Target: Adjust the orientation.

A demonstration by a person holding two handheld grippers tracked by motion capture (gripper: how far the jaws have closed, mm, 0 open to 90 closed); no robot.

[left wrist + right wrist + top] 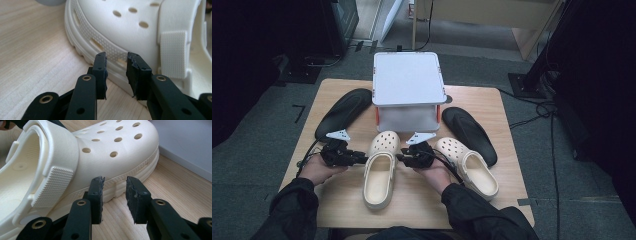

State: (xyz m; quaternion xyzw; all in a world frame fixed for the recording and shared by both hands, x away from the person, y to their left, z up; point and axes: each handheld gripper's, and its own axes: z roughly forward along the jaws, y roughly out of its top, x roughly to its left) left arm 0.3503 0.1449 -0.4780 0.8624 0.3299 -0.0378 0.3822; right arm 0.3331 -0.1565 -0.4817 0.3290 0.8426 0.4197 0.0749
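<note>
Two cream clogs lie on the wooden table (422, 207), toes pointing away from me. My two grippers flank the left clog (381, 167). The left gripper (362, 159) points at its left side and stands open by a narrow gap; in the left gripper view the gripper (116, 58) has the clog's ribbed sole edge (95, 42) just beyond its tips, nothing between them. The right gripper (401, 158) points at the clog's right side. It (114, 181) is open too, with the clog's sole edge (140, 167) just ahead. The other clog (468, 166) lies to the right.
A white two-level stand (408, 77) with red corner posts sits at the back middle of the table; its wall (185, 142) is close behind the left clog's toe. A black insole (344, 112) lies left of the stand, another (469, 132) to its right.
</note>
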